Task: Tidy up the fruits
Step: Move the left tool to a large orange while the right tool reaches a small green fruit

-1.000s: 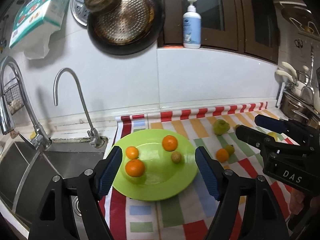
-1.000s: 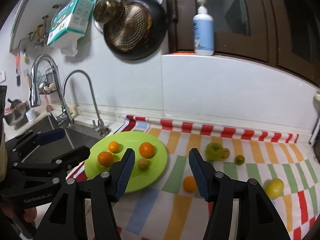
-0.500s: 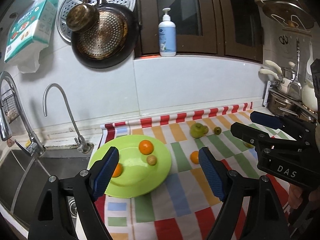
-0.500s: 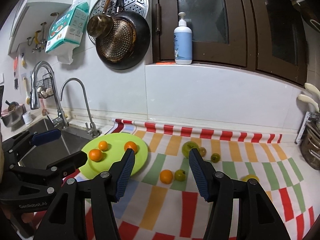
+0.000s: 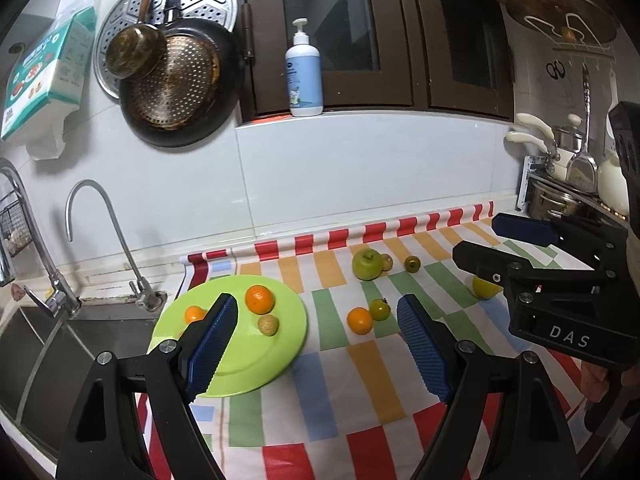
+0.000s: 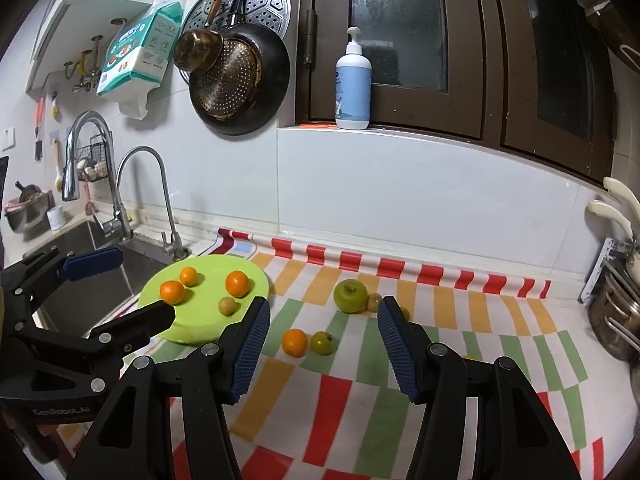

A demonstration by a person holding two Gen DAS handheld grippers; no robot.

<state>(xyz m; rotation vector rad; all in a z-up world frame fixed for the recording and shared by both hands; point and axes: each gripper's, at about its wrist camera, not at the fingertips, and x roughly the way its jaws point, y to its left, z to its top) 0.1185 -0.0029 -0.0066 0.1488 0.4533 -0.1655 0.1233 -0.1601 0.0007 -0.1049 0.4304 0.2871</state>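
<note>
A green plate (image 5: 280, 344) (image 6: 200, 328) lies on the striped cloth by the sink and holds three oranges (image 6: 237, 283) and a small tan fruit (image 6: 227, 305). On the cloth lie a loose orange (image 6: 295, 342) (image 5: 359, 320), a small green fruit (image 6: 322, 343) (image 5: 379, 309), a green apple (image 6: 350, 295) (image 5: 367, 264) and a yellow-green fruit (image 5: 485, 288). My left gripper (image 5: 316, 346) is open and empty, above the plate's right edge. My right gripper (image 6: 320, 346) is open and empty, above the loose orange.
A sink (image 6: 84, 280) with two taps (image 6: 160, 200) lies left of the cloth. Pans (image 6: 240, 80) hang on the wall and a pump bottle (image 6: 353, 84) stands on the sill. Pots (image 5: 560, 196) stand at the right end of the counter.
Both grippers have drawn back and risen from the counter, so the plate and fruits look smaller and farther. Both stay open and empty. No fruit has moved.
</note>
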